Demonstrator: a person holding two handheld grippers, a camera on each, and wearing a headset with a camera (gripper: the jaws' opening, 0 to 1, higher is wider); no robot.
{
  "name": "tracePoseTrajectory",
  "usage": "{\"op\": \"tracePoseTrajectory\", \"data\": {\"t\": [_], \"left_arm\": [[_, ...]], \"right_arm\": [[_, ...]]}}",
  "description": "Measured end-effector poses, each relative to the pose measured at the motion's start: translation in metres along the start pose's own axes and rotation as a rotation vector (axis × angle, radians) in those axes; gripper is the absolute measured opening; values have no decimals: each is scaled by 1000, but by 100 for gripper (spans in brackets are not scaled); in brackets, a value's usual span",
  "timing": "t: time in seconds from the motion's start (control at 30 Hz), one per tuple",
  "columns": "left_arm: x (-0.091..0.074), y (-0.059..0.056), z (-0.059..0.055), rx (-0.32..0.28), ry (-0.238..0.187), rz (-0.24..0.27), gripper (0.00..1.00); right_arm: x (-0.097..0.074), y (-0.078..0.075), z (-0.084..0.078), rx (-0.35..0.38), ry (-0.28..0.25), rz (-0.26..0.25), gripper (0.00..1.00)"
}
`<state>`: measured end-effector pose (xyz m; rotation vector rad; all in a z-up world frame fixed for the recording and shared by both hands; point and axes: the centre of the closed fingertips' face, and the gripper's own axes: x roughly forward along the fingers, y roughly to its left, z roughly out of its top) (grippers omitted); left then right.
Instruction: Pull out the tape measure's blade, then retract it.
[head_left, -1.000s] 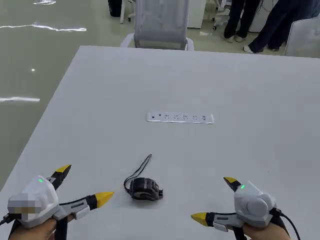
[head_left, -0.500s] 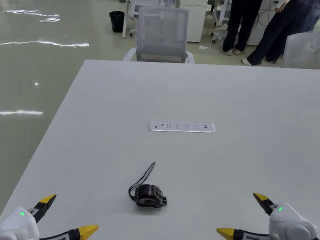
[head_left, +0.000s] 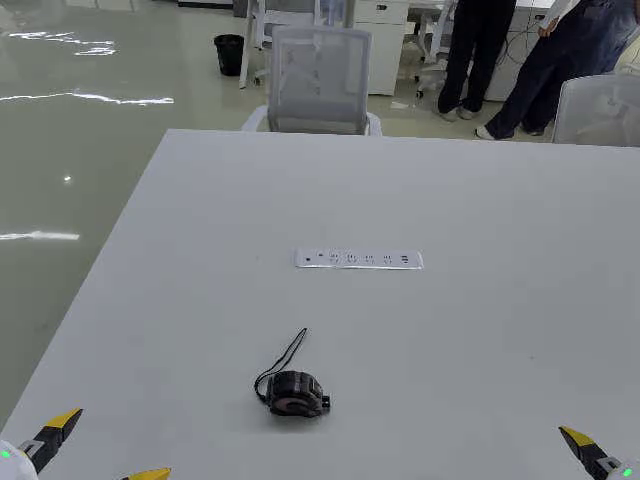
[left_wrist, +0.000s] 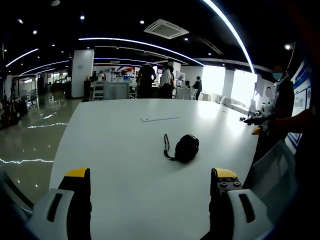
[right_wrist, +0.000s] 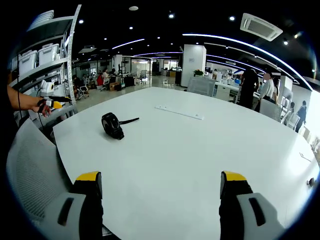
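A small black tape measure (head_left: 294, 393) with a thin black wrist loop lies on the white table (head_left: 420, 180), near its front edge; its blade is inside the case. The tape measure (left_wrist: 186, 148) lies ahead of my open left gripper (left_wrist: 149, 181), well beyond the yellow tips. My right gripper (right_wrist: 163, 183) is open too, with the tape measure (right_wrist: 112, 125) far off to its left. In the head view yellow fingertips (head_left: 60, 421) show at the lower left corner and another fingertip (head_left: 578, 441) at the lower right.
A white power strip (head_left: 358, 260) lies flat mid-table, beyond the tape measure. A grey mesh chair (head_left: 316, 82) stands at the table's far edge. People stand at the back right (head_left: 520, 60). A black bin (head_left: 229, 53) sits on the glossy floor.
Both grippers have drawn back toward the near table edge and apart, so just their tips remain in the head view. The tape measure has not moved; the head camera tilted up.
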<state>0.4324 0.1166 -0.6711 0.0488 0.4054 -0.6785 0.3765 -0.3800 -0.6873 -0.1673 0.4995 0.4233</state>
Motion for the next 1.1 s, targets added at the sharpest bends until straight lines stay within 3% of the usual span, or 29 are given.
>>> {"op": "tracePoseTrajectory", "data": {"t": [0.13, 0.53, 0.73, 0.87, 1.1], "left_arm": [[-7, 2, 1, -8, -4, 10, 99], [-23, 7, 2, 13, -4, 24, 99], [-26, 12, 3, 50, 15, 31, 99], [-27, 17, 9, 41, -16, 40, 99], [-27, 23, 5, 46, 14, 40, 99]], "right_arm": [[-2, -3, 4, 12, -21, -14, 100], [-4, 1, 2, 0, -10, -15, 100], [-11, -1, -1, 7, -10, -40, 100], [-15, -2, -4, 25, -8, -51, 100], [-20, -1, -7, 24, -14, -65, 100]]}}
